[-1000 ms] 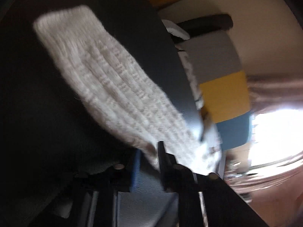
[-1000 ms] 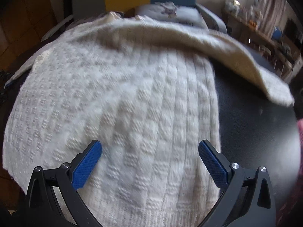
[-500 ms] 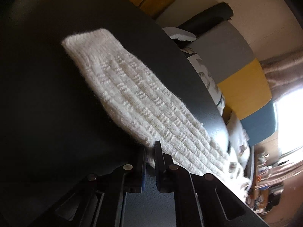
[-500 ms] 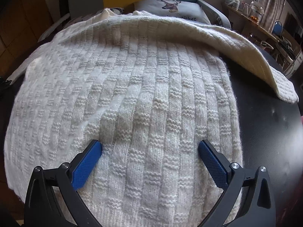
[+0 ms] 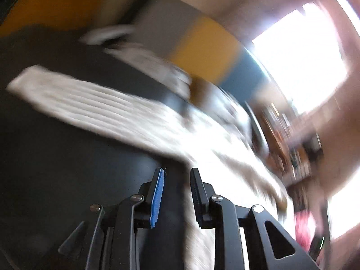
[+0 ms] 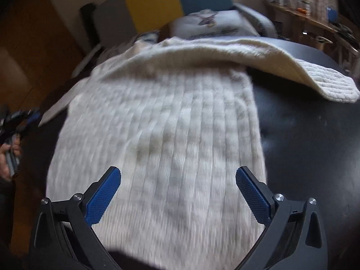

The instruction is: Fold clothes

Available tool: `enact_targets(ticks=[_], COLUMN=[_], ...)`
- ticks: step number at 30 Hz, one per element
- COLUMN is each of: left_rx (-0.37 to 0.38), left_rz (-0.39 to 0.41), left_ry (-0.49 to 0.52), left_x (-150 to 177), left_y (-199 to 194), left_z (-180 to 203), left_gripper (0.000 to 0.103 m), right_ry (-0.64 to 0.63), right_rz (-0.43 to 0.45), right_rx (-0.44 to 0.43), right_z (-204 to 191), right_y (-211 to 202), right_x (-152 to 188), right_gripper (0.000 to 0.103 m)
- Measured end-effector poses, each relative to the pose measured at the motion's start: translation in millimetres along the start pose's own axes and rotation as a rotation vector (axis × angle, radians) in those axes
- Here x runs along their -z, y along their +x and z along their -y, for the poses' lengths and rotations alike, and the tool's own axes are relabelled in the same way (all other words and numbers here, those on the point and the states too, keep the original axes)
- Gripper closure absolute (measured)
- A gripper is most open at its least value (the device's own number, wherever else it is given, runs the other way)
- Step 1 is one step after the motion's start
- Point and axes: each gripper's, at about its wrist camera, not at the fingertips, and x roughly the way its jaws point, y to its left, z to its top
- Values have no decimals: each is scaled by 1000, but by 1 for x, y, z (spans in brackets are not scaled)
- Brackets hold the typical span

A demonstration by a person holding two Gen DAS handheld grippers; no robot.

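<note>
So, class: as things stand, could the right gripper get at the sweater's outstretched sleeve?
Probably yes. The right gripper is open over the sweater; the sleeve lies farther right on the dark table, with nothing visible between.

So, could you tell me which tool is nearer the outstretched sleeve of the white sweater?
The left. The left tool sits just short of the sleeve, slightly parted. The right tool hangs wide open over the sweater's body, its view showing another sleeve farther off.

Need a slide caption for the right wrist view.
Open right gripper hovering over cream knit sweater spread on black table.
</note>
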Motion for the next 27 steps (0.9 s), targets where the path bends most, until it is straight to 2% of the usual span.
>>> enact_targets(ticks=[4,6,8,9,10,12,15,17,19,21,23,25,27], left_rx=[63,33,-57,-99,-109,-126,-129,-165,-184,-187,-117,-81,-66], left_rz=[-160,-232,-296,-318,-276,-275,-307,-306,-317,-323,-299,-242,-221], left_ry=[285,370,490,553,635,688,714,754,751,700,616,596,572], left_x=[69,94,119,131,140,145,135,119,114,109,102,107,114], left_y=[37,51,64,69,62,59,60,69,68,63,54,43,38], left_z=[86,106,112,115,119,121,119,114,109,110,110,114,115], left_gripper=[80,80,81,79,78,78,78,78,78,79,79,79,79], right_ry=[-46,-44,-38,-27,-16,-34,-56,-71,-87,-102,-139,-192,-226], right_rz=[-70,-114,-128,-134,-140,-159,-185,-192,-198,-204,-143,-83,-77], right_rx=[-20,-36,-19,-26,-33,-23,9,-13,-41,-69,-37,19,56], right_z=[-12,-12,-10,-10,-9,-14,-23,-28,-33,-38,-43,-51,-59], right_y=[6,15,19,19,20,21,26,24,21,17,11,11,23], right_x=[24,34,39,39,39,40,40,36,32,28,18,11,7], right_gripper=[0,0,0,0,0,0,0,0,0,0,0,0,0])
